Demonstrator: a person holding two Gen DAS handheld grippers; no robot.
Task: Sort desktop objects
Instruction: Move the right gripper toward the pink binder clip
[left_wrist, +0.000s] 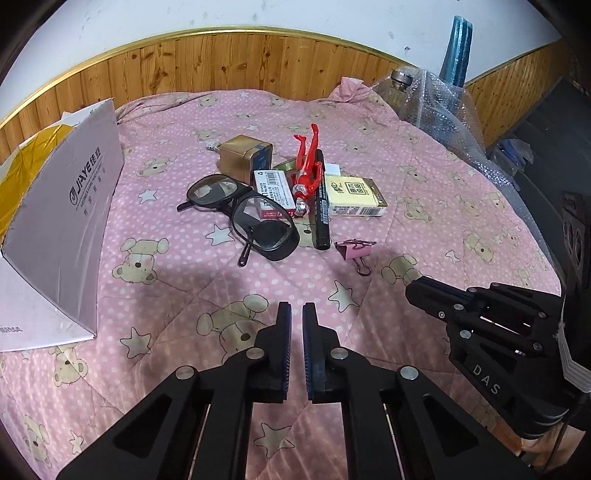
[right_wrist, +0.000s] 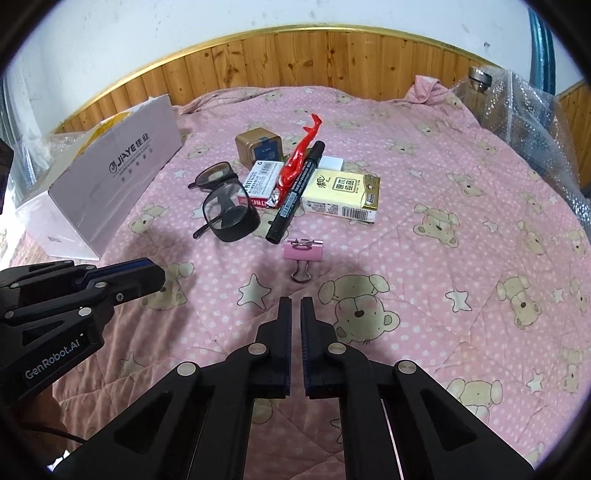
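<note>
— Which step was I at, in your opinion?

— At the very beginning, I judged. Nothing was sorted yet. My left gripper (left_wrist: 296, 321) and my right gripper (right_wrist: 295, 314) both hovered above the pink quilt with bears and stars (right_wrist: 461, 258), each with its two fingers almost together, only a thin gap between, and nothing held.

— And the objects?

— I took the small pink metal binder clip (right_wrist: 303, 250) as landmark. It lay alone, nearest to the grippers. Just behind it lay the black marker pen (right_wrist: 295, 192), with the red plastic figure (right_wrist: 297, 162) lying across the marker. Left of the marker were the white staple box (right_wrist: 260, 182) and the black-framed glasses (right_wrist: 225, 206); right of it, the yellow tissue pack (right_wrist: 341, 197). Further behind stood the gold square tin (right_wrist: 260, 147). Far left of the clip stood the pale pink cardboard box (right_wrist: 110, 192).

— The next move?

— I thought the clip was the easiest first pick: spread the right fingers, come down over it, then close.
</note>
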